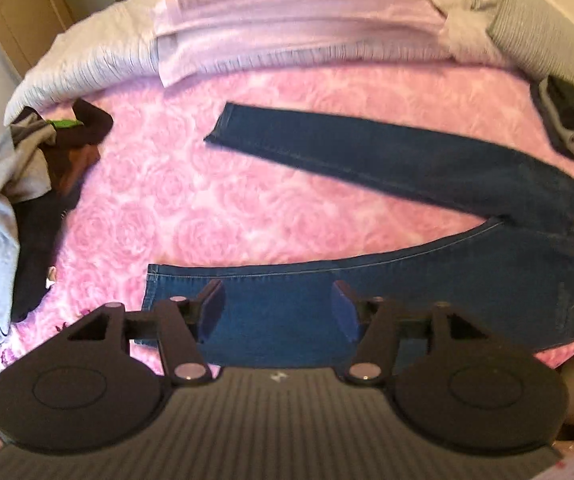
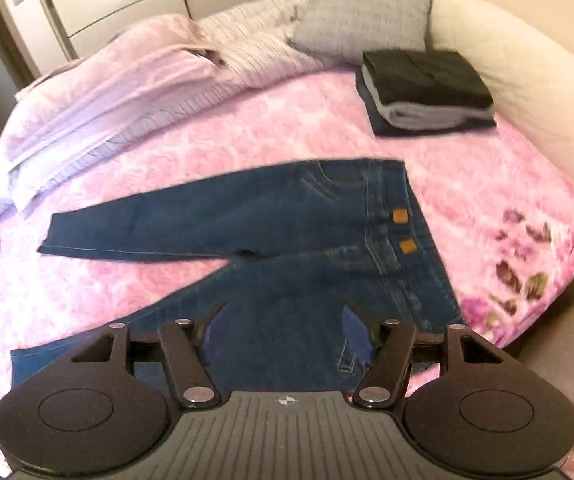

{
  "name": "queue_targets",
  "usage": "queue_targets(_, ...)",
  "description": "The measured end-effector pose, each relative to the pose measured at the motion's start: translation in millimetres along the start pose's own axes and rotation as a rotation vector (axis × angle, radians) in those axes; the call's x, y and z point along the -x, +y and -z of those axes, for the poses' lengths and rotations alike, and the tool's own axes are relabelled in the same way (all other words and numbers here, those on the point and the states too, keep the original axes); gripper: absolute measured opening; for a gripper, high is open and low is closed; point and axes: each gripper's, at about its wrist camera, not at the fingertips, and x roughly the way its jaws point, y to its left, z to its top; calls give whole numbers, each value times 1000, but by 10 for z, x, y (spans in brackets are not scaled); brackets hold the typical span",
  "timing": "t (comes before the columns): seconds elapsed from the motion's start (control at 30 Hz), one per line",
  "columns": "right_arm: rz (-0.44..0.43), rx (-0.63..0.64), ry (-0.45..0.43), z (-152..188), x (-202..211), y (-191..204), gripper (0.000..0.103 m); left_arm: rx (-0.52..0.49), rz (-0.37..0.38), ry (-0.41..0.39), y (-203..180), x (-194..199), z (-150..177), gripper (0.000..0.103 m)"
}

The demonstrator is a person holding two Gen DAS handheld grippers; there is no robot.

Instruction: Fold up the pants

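A pair of blue jeans [image 1: 427,168] lies flat on a bed with a pink rose blanket [image 1: 207,200]. The two legs are spread apart like a V, and they meet at the waist. Two small brown patches [image 2: 403,230] sit near the waist of the jeans, but any words on them are too blurry to read.

The left gripper [image 1: 277,312] hangs over the near leg of the jeans, close to the leg's end. Its two fingers are wide apart and hold nothing. The right gripper [image 2: 283,334] hangs over the jeans too, near the waist end of that same leg. Its fingers are also wide apart and empty.

A neat stack of folded clothes [image 2: 427,88], black on top and grey under it, sits on the blanket past the waist of the jeans, by a grey pillow [image 2: 363,16]. A messy pile of clothes [image 1: 35,176] lies on the blanket past the leg ends of the jeans. A bunched-up pale quilt [image 1: 287,20] lies behind the jeans, along the far side of the bed.

No writing can be read anywhere.
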Motion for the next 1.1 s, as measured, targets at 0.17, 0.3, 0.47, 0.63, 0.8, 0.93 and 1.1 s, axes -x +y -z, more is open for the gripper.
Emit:
queue_targets(0.17,-18,19,43,162,194,-41,60,27,-6,-5,-166,350,195,58)
queue_targets(0.3,-24,58,69,445,416,-156,60,25,-4,-14,-387,591,422,58)
queue_targets(0.47,-54,70,78,736,631,-387,60,13,-8,-15,-690,865,768,59)
queue_targets(0.63,-62,90,82,973,845,-574,60,28,-18,-7,-862,1101,1129,59)
queue_targets(0.8,-80,126,74,1101,1008,-629,60,43,-26,-8,-948,1327,1386,59)
queue_targets(0.93,-90,149,62,1188,1086,-628,60,41,-41,-18,-970,1460,1513,59)
queue_targets(1.1,-94,170,76,1325,1098,-638,60,42,-62,-15,-994,1535,1675,60)
